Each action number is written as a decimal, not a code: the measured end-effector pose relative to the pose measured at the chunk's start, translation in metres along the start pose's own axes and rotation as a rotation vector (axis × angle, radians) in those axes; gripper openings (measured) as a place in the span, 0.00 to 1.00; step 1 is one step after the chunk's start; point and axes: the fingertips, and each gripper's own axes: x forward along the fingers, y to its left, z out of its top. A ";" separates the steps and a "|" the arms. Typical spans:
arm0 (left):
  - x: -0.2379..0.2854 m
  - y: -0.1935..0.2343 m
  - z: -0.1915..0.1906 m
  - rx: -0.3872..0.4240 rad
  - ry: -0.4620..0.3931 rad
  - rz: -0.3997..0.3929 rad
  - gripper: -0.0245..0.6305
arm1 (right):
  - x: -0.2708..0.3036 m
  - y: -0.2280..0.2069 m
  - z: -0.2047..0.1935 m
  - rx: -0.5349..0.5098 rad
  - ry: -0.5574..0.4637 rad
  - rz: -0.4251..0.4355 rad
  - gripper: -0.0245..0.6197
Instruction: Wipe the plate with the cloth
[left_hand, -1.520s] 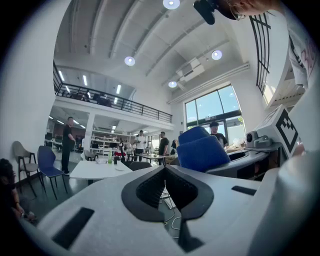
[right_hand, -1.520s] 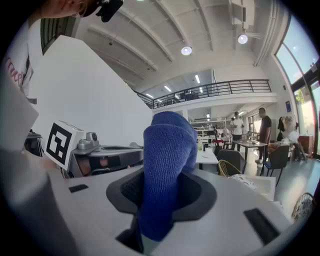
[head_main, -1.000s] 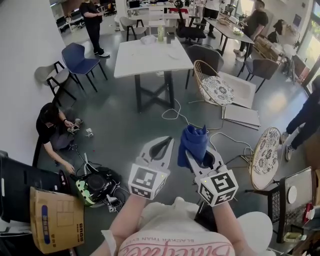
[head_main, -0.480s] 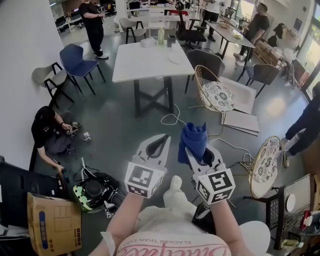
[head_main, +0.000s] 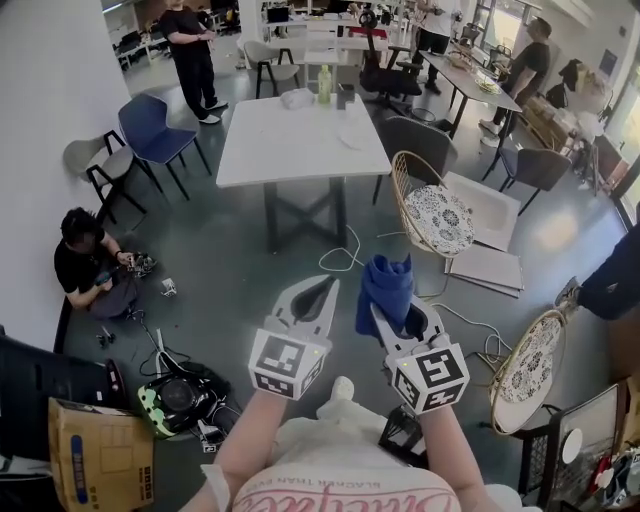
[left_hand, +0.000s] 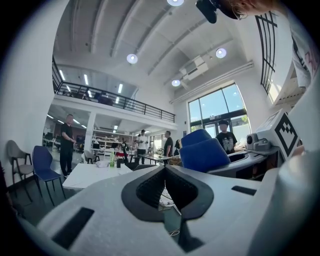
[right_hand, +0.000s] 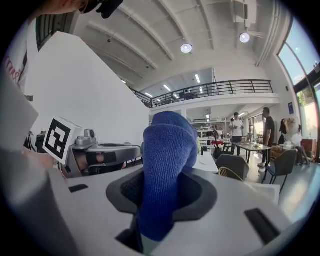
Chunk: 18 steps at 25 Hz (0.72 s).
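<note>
Both grippers are held level in front of me, above the grey floor. My right gripper (head_main: 388, 303) is shut on a blue cloth (head_main: 386, 283), which stands up bunched between its jaws (right_hand: 167, 165). The left gripper (head_main: 318, 287) is shut and holds nothing (left_hand: 164, 172). The cloth (left_hand: 202, 150) shows to its right in the left gripper view. Ahead stands a white table (head_main: 290, 150) with a green bottle (head_main: 323, 84) and some pale, flat items too small to make out. I cannot pick out a plate for certain.
A wicker chair with a patterned cushion (head_main: 437, 218) stands right of the table, a blue chair (head_main: 150, 125) to its left. Cables (head_main: 345, 255) lie on the floor ahead. A person crouches at the left (head_main: 85, 265). A cardboard box (head_main: 100, 455) sits near left.
The floor and furniture have slid down the head view, so the white table is nearer. Both grippers keep their place in the view, and the cloth stays in the right one.
</note>
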 end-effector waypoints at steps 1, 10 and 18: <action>0.010 0.003 0.000 -0.002 0.001 0.004 0.04 | 0.007 -0.009 0.001 -0.004 0.003 0.003 0.23; 0.096 0.024 0.002 -0.006 -0.001 0.021 0.04 | 0.059 -0.074 0.005 -0.010 0.023 0.045 0.23; 0.144 0.051 -0.002 -0.026 0.005 0.040 0.04 | 0.101 -0.113 0.005 0.005 0.042 0.057 0.23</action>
